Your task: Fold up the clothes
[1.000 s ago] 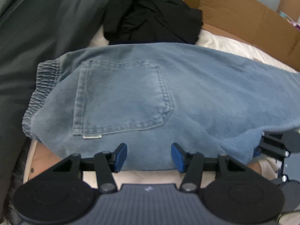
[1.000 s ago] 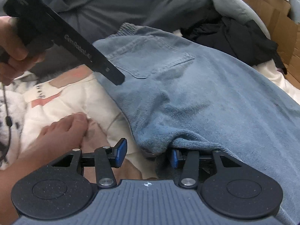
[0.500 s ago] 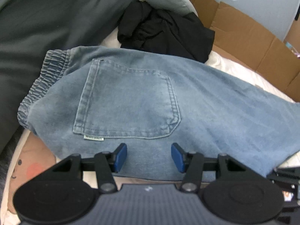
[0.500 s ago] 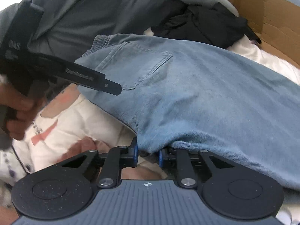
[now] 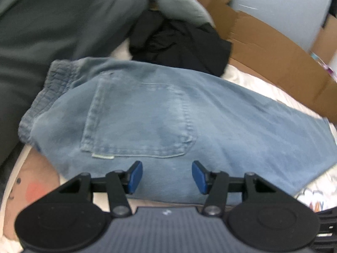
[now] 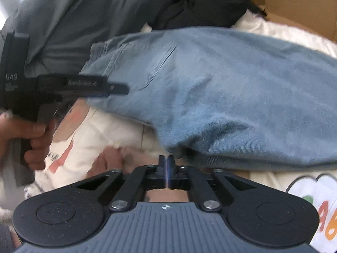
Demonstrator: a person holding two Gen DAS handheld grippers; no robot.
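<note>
Light blue jeans lie flat on a bed, back pocket up and elastic waistband at the left. My left gripper is open, its blue pads over the jeans' near edge with nothing between them. In the right wrist view the same jeans spread across the middle. My right gripper is shut on the jeans' near edge, where the cloth comes down to a point at the fingertips. The left gripper reaches in from the left, held by a hand.
A black garment is heaped behind the jeans, with dark grey bedding at the left. Cardboard stands along the back right. The white bedsheet carries printed pictures.
My right gripper has gone from nearly shut to fully shut on the jeans' edge. The left gripper has tilted and drifted slightly; it stays open. The view is blurred by motion.
</note>
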